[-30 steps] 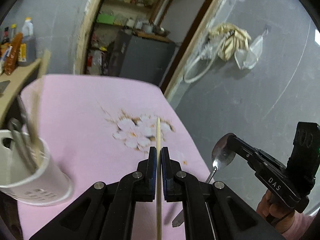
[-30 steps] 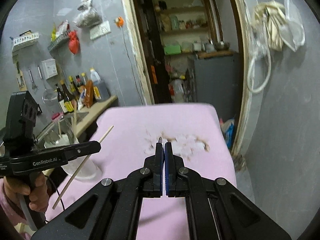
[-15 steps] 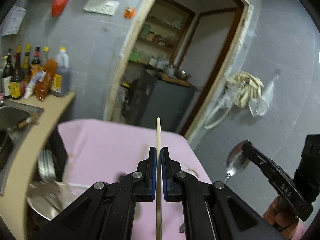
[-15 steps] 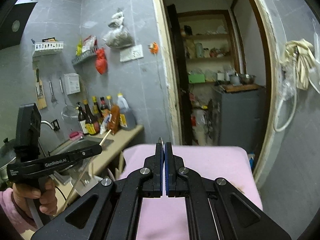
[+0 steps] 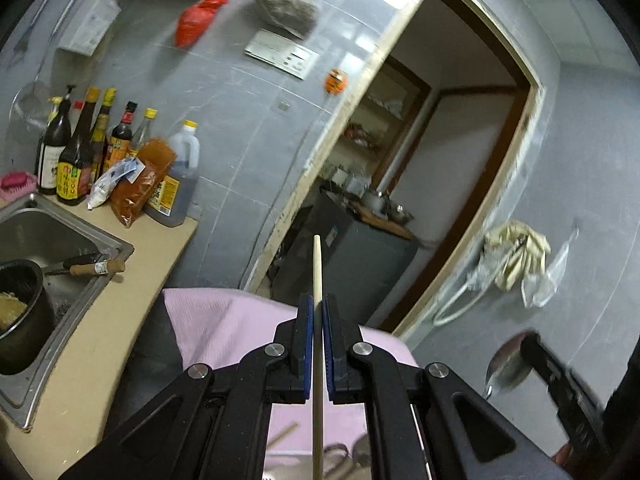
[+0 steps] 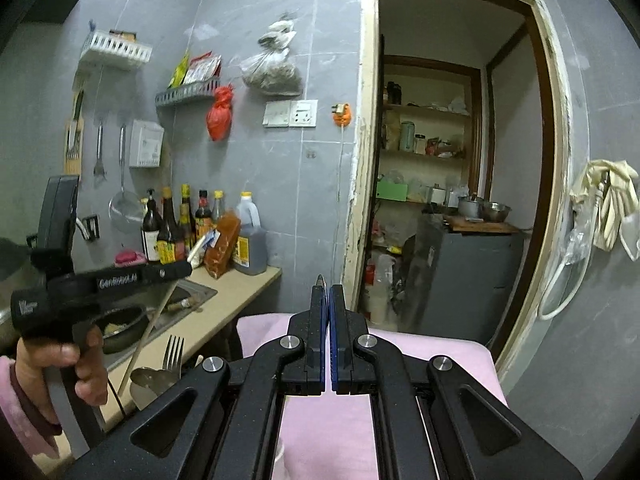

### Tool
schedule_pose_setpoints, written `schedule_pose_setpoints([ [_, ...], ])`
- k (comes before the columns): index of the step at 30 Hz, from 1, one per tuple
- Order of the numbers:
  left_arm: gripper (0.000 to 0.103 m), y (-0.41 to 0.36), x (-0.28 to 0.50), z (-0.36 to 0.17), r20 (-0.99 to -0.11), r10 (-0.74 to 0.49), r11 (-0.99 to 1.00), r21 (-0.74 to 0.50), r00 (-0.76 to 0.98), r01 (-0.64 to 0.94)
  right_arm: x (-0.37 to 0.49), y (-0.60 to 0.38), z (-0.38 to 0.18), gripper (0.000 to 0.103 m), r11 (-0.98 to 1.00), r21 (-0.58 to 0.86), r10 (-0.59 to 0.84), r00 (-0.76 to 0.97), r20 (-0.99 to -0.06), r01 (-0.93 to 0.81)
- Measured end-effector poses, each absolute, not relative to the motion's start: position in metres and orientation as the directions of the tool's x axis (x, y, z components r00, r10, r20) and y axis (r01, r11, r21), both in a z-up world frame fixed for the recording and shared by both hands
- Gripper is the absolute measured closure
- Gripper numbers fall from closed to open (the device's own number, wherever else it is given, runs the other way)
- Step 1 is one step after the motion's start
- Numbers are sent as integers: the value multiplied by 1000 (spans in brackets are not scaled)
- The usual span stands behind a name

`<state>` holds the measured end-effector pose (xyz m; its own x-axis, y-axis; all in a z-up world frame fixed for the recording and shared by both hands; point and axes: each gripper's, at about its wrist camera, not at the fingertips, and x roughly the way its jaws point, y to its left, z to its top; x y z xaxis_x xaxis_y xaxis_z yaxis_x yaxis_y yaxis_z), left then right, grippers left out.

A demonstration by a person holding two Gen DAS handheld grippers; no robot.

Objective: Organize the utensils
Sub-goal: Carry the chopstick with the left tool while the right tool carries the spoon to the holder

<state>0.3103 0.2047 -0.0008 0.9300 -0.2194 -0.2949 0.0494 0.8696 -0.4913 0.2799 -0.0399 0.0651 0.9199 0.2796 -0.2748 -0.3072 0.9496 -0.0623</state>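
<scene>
- The chopstick (image 5: 318,280) is clamped between the pads of the left tongs (image 5: 316,312), which are closed narrow on it; it points up and away, with its tip over the far doorway, and its lower end runs off the bottom of the left wrist view.
- The spoon (image 5: 506,364) is gripped by the right tongs (image 6: 328,292), closed almost pad to pad on its handle; only a sliver of metal shows at their tip in the right wrist view, while the bowl sticks out at the right of the left wrist view.
- Both utensils are lifted above the pink cloth (image 6: 420,344) and touch nothing else.
- A fork (image 6: 174,352) and a second spoon bowl stand upright low at the left in the right wrist view, probably in a holder that the frame hides. More utensils lie blurred at the near edge of the left wrist view.
- Further left, the counter (image 5: 120,320) carries a sink (image 5: 48,224), a dark pot (image 5: 20,308) and sauce bottles (image 5: 80,152).
- Risks, as I judge them: the thin, round chopstick could pivot or slide in the pads if swung fast; the spoon, pinched on a narrow handle, could twist bowl-down.
- The holder is out of sight of both cameras, so lowering blind could strike its rim or the standing fork and tip it.
</scene>
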Motion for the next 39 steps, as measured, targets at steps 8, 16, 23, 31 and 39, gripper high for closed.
schedule_pose_setpoints([
  [8, 98, 229, 317, -29, -240, -195, 837, -545, 951, 34, 280, -17, 49, 101, 952, -107, 246, 926, -288, -286],
  [16, 98, 229, 307, -48, -211, -93, 848, -530, 973, -34, 272, 3, 28, 101, 940, -186, 222, 927, -303, -286],
  [23, 98, 227, 298, -56, -175, 14, 850, -516, 984, -104, 269, 7, 19, 101, 937, -188, 224, 920, -322, -294],
  [31, 98, 211, 286, -57, -135, 104, 890, -430, 985, -153, 267, 6, 10, 101, 937, -183, 225, 915, -334, -297],
  [39, 98, 208, 274, -68, -135, 122, 894, -415, 983, -168, 265, 8, 2, 101, 938, -170, 228, 907, -354, -302],
])
